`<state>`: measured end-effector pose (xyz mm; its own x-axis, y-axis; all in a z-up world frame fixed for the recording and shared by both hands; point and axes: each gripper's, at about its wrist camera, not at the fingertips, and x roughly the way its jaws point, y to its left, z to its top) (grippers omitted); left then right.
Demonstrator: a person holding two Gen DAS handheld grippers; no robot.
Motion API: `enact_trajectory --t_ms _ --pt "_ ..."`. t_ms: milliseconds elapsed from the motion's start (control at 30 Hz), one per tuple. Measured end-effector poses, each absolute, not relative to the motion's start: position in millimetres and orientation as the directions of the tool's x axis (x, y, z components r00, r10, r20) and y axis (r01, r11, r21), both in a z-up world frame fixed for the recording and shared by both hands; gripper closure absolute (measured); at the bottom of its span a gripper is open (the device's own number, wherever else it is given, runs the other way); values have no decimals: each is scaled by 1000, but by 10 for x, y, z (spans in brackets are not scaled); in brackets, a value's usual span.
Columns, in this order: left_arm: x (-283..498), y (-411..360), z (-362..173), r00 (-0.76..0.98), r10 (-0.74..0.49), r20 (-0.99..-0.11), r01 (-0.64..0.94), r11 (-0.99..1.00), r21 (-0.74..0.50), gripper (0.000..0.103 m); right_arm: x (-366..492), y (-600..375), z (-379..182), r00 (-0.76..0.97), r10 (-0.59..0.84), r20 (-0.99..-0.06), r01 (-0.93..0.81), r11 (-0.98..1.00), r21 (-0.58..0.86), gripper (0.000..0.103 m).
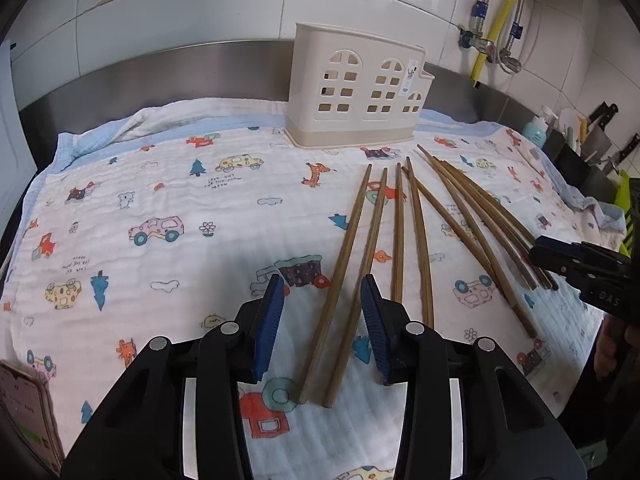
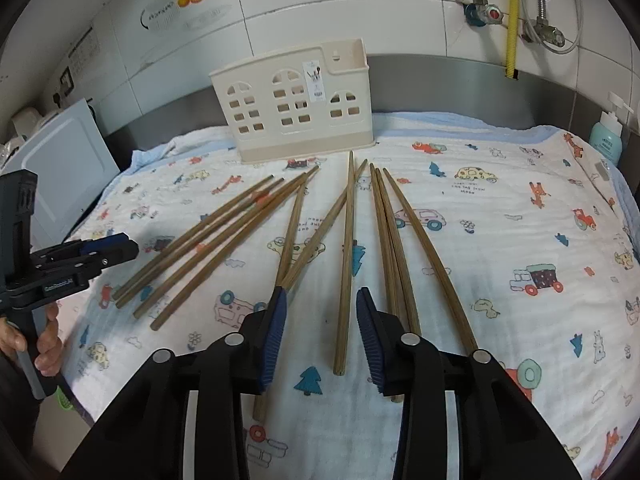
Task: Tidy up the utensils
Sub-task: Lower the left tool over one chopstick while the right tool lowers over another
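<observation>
Several wooden chopsticks (image 1: 416, 240) lie fanned out on a white cartoon-print cloth (image 1: 160, 208); they also show in the right wrist view (image 2: 348, 248). A beige utensil holder (image 1: 356, 88) with window cut-outs stands upright at the back of the cloth, also in the right wrist view (image 2: 296, 104). My left gripper (image 1: 322, 292) is open, low over the near ends of two chopsticks (image 1: 344, 280). My right gripper (image 2: 320, 304) is open, with one chopstick (image 2: 346, 264) lying between its fingers. Each gripper appears at the edge of the other's view (image 1: 560, 258) (image 2: 108, 250).
A steel backsplash (image 1: 180, 76) and tiled wall run behind the cloth. Pipes and valves (image 2: 512, 16) hang at the back right. A teal bottle (image 2: 606, 136) and knives (image 1: 604, 120) stand at the right. A white appliance (image 2: 68, 160) sits at the left.
</observation>
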<state>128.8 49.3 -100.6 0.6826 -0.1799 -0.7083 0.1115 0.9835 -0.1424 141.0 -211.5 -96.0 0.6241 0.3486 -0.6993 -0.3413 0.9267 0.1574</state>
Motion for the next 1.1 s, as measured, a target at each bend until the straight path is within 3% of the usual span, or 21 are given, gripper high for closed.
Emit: enact_trajectory --t_ms 233,500,1100 --pt "1358 473 -1082 660 -200 -724 145 980 -138 78 1514 -2071 -1085 607 311 -732 -317 939 136 80" --pt "1410 417 -1174 638 -209 -742 176 977 -123 83 1587 -2059 -1161 590 297 -750 -303 943 135 92" --pt "1542 362 -1265 613 -209 -762 202 974 -105 90 1642 -2048 -1201 588 285 -757 -292 948 130 93"
